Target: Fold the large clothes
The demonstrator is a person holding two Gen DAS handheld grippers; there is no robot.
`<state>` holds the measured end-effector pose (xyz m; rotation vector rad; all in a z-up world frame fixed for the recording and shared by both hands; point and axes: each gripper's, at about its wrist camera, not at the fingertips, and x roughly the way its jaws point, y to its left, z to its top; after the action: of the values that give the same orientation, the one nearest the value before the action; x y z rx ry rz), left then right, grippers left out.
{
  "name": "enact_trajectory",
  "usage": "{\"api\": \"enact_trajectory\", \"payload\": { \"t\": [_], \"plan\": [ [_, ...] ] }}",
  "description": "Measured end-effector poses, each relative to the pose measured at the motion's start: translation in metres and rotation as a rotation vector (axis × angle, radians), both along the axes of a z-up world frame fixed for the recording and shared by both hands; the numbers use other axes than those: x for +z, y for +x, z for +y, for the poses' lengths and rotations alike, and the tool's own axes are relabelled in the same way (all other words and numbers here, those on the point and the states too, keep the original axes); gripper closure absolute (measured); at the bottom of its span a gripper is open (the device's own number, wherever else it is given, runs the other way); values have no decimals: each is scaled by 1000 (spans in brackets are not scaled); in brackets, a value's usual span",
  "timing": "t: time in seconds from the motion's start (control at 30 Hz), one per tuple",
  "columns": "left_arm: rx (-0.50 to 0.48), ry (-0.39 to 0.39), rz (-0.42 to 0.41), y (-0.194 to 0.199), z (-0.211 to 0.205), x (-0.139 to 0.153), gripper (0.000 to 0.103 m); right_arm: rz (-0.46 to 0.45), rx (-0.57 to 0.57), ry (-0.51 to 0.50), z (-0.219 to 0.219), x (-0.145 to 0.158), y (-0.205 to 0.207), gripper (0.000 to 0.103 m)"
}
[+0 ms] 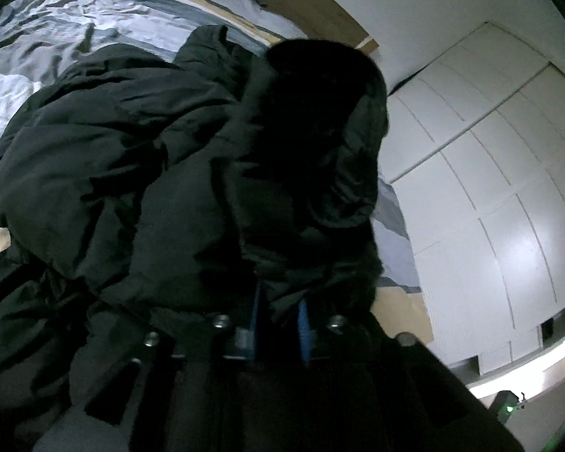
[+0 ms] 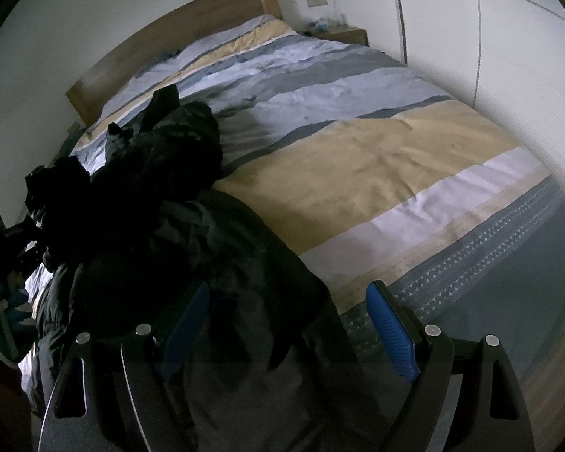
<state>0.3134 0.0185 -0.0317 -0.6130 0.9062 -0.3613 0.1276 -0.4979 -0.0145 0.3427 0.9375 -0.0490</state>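
Observation:
A large black padded jacket [image 1: 132, 158] lies bunched on the bed, its hood [image 1: 320, 105] raised just ahead of my left gripper [image 1: 278, 316]. The left gripper's blue pads [image 1: 303, 320] stand a little apart, with jacket fabric draped over and between their tips. I see no clear pinch. In the right wrist view the jacket [image 2: 162, 196] stretches along the bed's left side. My right gripper [image 2: 290, 324] is wide open over the jacket's near end. Its left pad [image 2: 192, 312] is above the fabric and its right pad [image 2: 391, 335] is over the bedcover.
The bed's striped duvet [image 2: 358, 150] in grey, white and yellow spreads to the right. A wooden headboard [image 2: 169, 37] and a nightstand [image 2: 348, 34] stand at the far end. White wardrobe doors [image 1: 489, 188] line the bed's side. Something blue and white [image 2: 3, 312] shows at the left edge.

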Motion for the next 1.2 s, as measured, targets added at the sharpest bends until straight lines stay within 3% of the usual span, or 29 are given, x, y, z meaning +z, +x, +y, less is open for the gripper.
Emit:
{"api": "enact_trajectory", "payload": {
  "t": [0.1,0.2,0.3,0.47,0.63,0.83,1.0,1.2],
  "plan": [
    [-42,-24,-14,-8,2,9,62,-7,17,-9,7,4,3,18],
    [-106,-50,-40,-17,2,22,60,-9,47,-17,19,7,10,18],
    [-121,-19,-69,-25,23,38,59,-17,96,-24,41,11,23,18],
    [-16,95,-70,-21,72,47,59,-58,229,-36,100,29,61,18],
    [113,156,-32,3,138,34,59,-144,384,-51,175,60,106,18],
    [205,199,-14,30,182,20,60,-253,568,-29,269,88,154,18],
    [191,242,8,52,167,-5,59,-226,633,-55,316,58,185,18],
    [139,340,31,60,139,-50,59,-150,645,-136,317,1,207,18]
  ]
}}
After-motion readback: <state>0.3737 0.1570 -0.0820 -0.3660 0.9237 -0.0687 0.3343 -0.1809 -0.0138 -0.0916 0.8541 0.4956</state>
